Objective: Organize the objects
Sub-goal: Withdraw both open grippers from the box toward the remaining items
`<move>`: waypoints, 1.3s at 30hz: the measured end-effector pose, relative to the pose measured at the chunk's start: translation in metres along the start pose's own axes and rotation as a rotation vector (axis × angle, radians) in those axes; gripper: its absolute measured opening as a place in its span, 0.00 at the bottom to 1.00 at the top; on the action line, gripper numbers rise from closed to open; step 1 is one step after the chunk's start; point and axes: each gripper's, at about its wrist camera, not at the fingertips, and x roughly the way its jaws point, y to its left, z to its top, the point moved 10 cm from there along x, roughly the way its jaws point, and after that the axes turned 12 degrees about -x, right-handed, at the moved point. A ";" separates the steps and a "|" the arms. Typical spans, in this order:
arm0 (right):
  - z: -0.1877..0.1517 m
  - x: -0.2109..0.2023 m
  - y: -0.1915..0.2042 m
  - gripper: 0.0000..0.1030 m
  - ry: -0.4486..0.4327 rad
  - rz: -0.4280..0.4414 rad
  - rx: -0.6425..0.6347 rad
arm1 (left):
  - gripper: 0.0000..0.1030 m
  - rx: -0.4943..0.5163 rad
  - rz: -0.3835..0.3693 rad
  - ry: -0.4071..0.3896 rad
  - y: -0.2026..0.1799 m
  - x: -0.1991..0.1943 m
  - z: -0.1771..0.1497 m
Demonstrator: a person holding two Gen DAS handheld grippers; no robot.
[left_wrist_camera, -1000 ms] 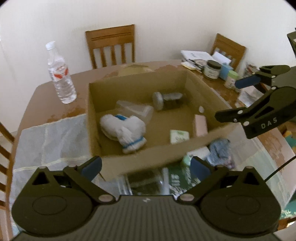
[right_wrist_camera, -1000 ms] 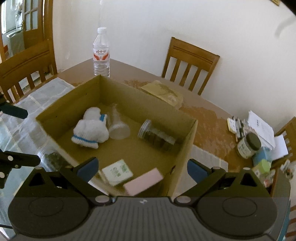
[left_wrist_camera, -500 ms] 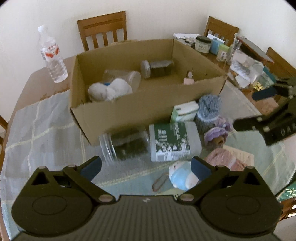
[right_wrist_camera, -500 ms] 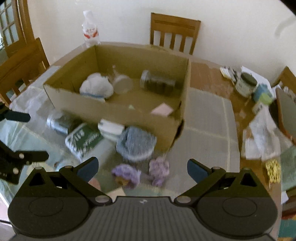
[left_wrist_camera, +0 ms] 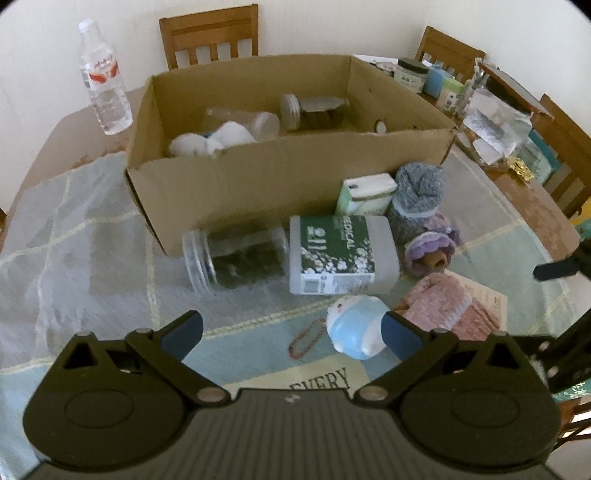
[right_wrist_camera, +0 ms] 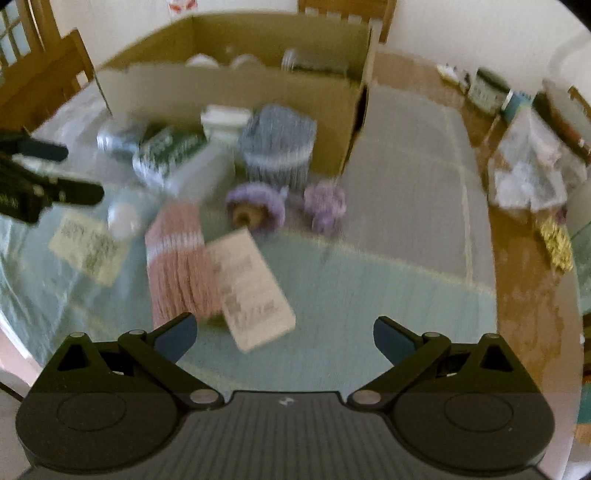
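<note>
Cardboard box stands open on the cloth-covered table and holds a white rolled sock, a clear cup on its side and a lidded jar lying at its far wall. Just in front of its near wall lie a dark-filled clear jar, a green-labelled bottle, a small green-white box, grey socks, purple knit pieces, a pink knit bundle and a blue-white toy. The left gripper and the right gripper both hang above the near cloth with jaws spread and nothing between them; a water bottle and wooden chairs stand far behind, against a pale wall.
</note>
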 end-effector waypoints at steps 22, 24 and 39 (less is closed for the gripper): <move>-0.017 0.029 -0.045 1.00 0.063 -0.116 0.109 | 0.99 0.046 -0.014 0.049 -0.024 0.036 -0.003; -0.018 0.027 -0.047 1.00 0.071 -0.122 0.112 | 0.99 0.043 -0.015 0.053 -0.024 0.041 -0.003; 0.030 0.002 -0.038 1.00 -0.013 -0.040 0.185 | 0.99 0.043 0.063 0.091 0.029 0.035 -0.024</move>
